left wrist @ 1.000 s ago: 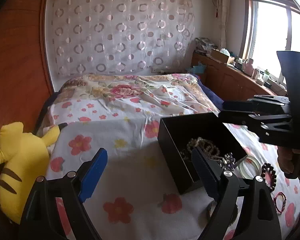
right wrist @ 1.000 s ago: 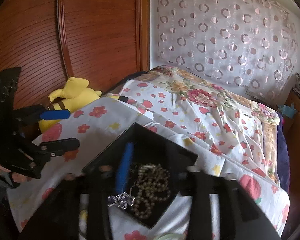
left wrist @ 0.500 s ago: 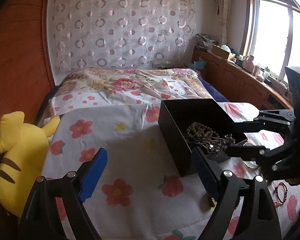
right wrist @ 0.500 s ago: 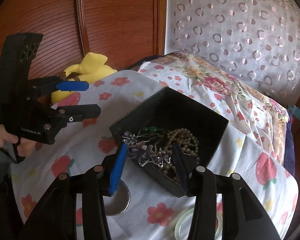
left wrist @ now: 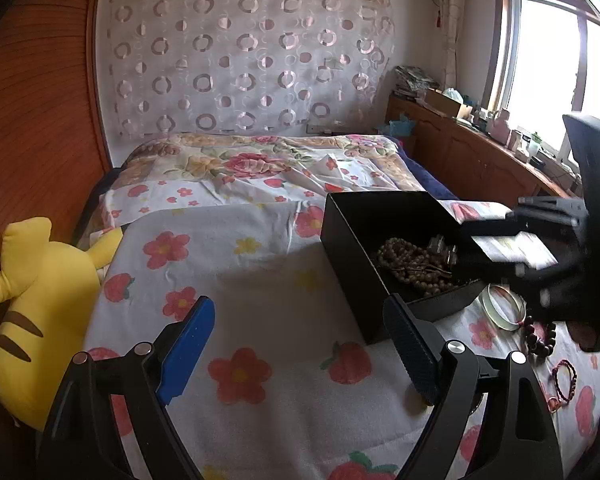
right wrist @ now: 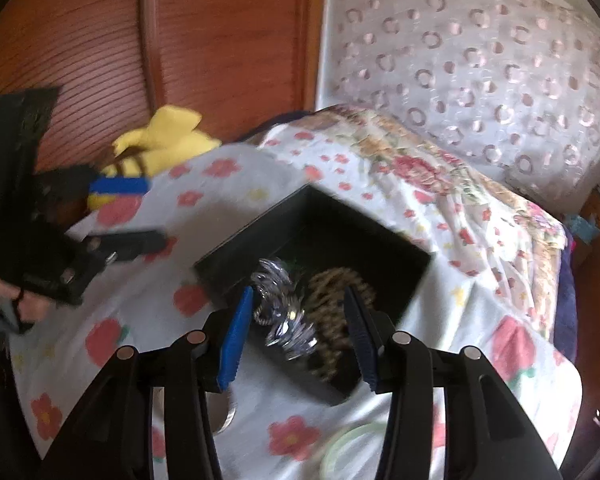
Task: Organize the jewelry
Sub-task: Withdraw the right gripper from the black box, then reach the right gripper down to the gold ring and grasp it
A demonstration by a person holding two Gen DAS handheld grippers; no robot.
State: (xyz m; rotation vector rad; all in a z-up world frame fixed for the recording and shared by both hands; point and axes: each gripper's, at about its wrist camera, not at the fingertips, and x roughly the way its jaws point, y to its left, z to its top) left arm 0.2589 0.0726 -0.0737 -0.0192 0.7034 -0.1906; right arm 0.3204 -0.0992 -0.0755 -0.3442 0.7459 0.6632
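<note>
A black open box [left wrist: 348,236] [right wrist: 312,216] sits on the flowered bedspread. It holds a brown bead necklace [left wrist: 408,258] [right wrist: 336,292] and a silver crystal piece [right wrist: 282,308]. My right gripper [right wrist: 298,332] is open, its blue pads over the box's near edge, on either side of the silver piece, which hangs blurred between them. In the left wrist view it is the dark blurred shape [left wrist: 500,248] over the box. My left gripper [left wrist: 300,352] is open and empty above the bedspread, left of the box. A pale green bangle [left wrist: 504,308] and dark bead bracelets [left wrist: 540,334] lie right of the box.
A yellow plush toy [left wrist: 32,304] lies at the bed's left edge by the wooden wardrobe [left wrist: 28,120]. A thin red bracelet [left wrist: 564,380] lies at the right. A metal ring [right wrist: 224,416] lies under my right gripper. A wooden cabinet [left wrist: 480,160] runs under the window.
My right gripper has opened wider over the box, and the silver piece now hangs loose between its pads. The left gripper has barely moved.
</note>
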